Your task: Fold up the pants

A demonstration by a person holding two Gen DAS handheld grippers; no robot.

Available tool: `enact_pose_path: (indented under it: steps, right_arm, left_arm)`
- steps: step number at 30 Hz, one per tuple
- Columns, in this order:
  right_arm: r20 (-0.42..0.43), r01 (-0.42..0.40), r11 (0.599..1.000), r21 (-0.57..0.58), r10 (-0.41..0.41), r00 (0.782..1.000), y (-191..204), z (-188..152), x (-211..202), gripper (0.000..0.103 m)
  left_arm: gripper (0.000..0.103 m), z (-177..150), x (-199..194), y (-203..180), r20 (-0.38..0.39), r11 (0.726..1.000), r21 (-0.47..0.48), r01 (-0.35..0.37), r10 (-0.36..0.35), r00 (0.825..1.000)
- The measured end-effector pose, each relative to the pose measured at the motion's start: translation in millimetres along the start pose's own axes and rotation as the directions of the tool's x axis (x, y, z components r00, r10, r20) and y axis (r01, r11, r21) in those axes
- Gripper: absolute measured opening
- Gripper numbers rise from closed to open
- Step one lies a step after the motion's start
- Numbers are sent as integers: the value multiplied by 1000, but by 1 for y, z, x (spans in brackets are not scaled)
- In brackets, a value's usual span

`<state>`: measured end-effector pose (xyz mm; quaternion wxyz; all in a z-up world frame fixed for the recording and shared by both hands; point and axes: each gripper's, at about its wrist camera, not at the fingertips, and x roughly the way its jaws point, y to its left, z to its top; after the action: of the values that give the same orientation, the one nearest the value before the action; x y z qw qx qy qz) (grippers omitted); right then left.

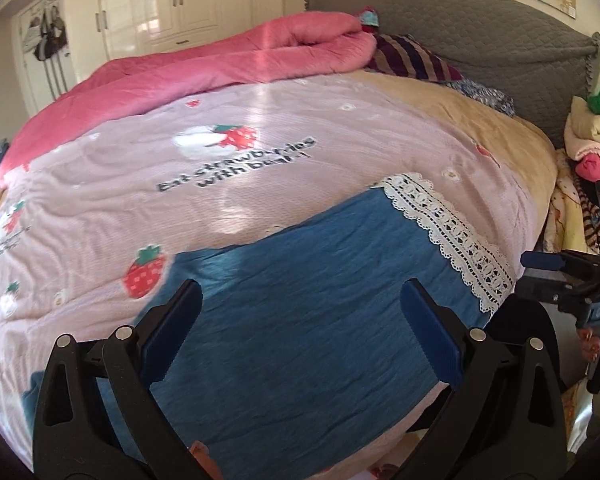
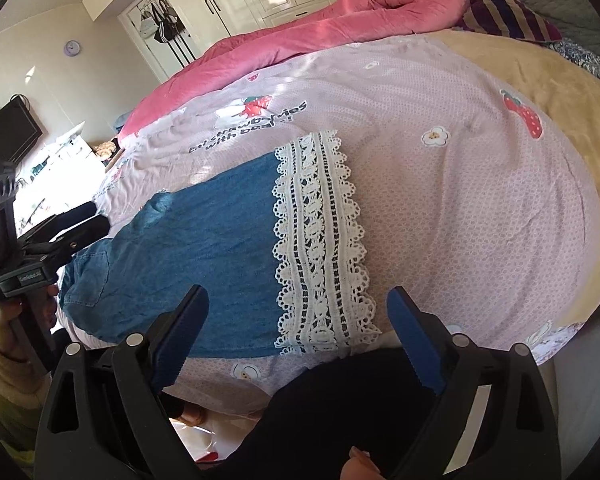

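So the blue denim pants with the white lace hem (image 2: pixel 204 256) are lying flat on the bed's pink strawberry-print quilt (image 2: pixel 460 208) — right ahead of both tongs. Left tongs (image 1: pixel 300 336) gape wide over the denim, gripping nothing. Right tongs (image 2: pixel 296 334) are spread wide too, empty, with the lace band just beyond their tips.
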<state>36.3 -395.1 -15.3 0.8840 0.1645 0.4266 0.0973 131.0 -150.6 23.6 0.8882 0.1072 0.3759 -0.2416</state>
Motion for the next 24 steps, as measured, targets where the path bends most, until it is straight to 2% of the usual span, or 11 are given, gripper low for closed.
enact_pose_path:
  steps: [6, 13, 16, 20, 22, 23, 24]
  right_arm:
    - [-22, -18, 999, 38, 18, 1000, -8, -2, 10, 90]
    - [-65, -34, 995, 95, 40, 997, -18, -2, 27, 88]
    - [-80, -54, 991, 121, 64, 995, -21, -3, 33, 73]
    - [-92, -70, 987, 143, 84, 992, -25, -6, 38, 66]
    - [-91, -59, 987, 148, 73, 993, -28, -7, 38, 53]
    - [-90, -59, 986, 155, 73, 993, -30, -7, 38, 50]
    - [-88, -56, 985, 164, 71, 994, -33, -7, 38, 44]
  left_arm:
    - [93, 17, 52, -22, -89, 996, 47, 77, -73, 993]
    - [93, 38, 95, -41, -125, 985, 105, 135, -121, 985]
    - [93, 53, 112, -52, -124, 972, 163, 168, -149, 981]
    - [93, 70, 139, -61, -162, 946, 231, 227, -193, 968]
    - [93, 76, 150, -62, -192, 938, 233, 255, -213, 958]
    - [91, 77, 154, -62, -204, 934, 233, 270, -225, 953]
    - [82, 79, 160, -62, -217, 930, 231, 286, -237, 947]
